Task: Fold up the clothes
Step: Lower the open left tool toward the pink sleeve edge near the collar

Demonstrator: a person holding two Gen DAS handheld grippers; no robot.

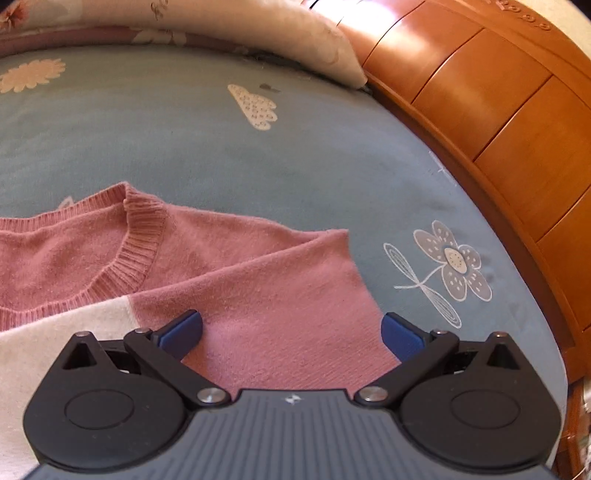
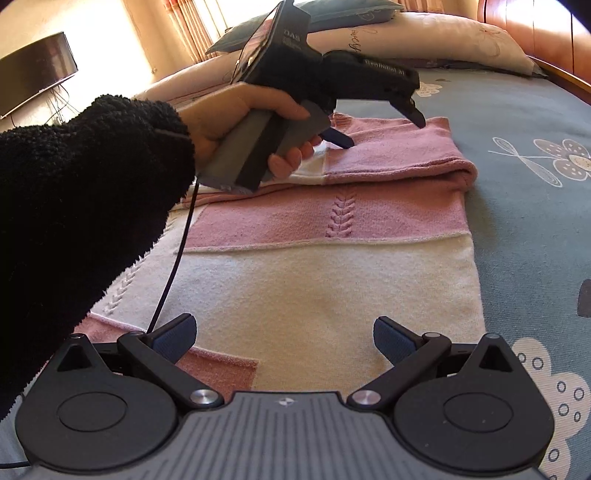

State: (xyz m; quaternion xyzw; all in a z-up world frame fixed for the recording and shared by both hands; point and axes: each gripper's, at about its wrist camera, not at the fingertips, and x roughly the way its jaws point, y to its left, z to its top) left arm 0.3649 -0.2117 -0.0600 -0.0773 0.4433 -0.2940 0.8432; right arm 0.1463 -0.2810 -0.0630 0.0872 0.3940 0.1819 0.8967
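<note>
Pink-and-white sweater (image 2: 332, 229) half-folded on the bed (image 2: 524, 206), both tools, left (image 1: 291, 332) and right (image 2: 284, 338), spread wide apart above it.

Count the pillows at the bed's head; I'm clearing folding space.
2: a cream pillow against the wooden headboard, a dark blue-grey one stacked behind it. Others may be hidden.

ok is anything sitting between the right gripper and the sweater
Nothing visible does. The right gripper is open just above the sweater, with bare knit between its fingers. The left gripper, also open, works the folded top edge farther up, and its cable hangs to the side, clear of the jaws.
</note>
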